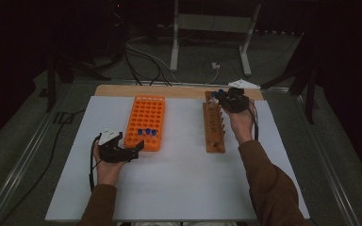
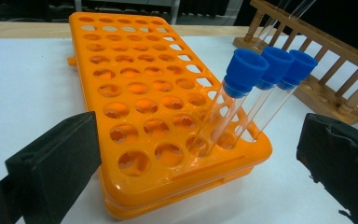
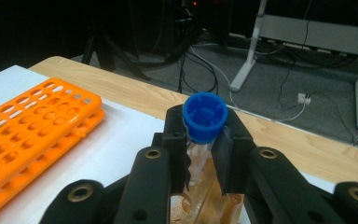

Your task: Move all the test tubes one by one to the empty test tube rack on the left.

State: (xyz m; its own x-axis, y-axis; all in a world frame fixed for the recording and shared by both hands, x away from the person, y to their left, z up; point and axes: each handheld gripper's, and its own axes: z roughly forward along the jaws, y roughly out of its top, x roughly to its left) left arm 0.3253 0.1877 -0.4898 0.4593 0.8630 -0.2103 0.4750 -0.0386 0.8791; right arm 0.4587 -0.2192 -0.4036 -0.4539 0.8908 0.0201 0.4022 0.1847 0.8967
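No brand, label or writing is showing on any item. The right tool [image 3: 204, 140] is gripping a clear test tube [image 3: 199, 158] just below its blue cap [image 3: 204, 116], over the far end of the wooden rack [image 1: 214, 127]. The tube is standing about upright, long axis vertical, cap uppermost, its lower end pointing down toward the rack. The left tool [image 1: 134, 149] is resting with its jaws wide apart, holding nothing, just beside the near end of the orange tube rack [image 2: 140, 88] on the white bench [image 1: 179, 174]. Three blue-capped tubes [image 2: 256, 88] are sitting in that rack's near row, all leaning the same way, caps tilted toward the wooden rack.
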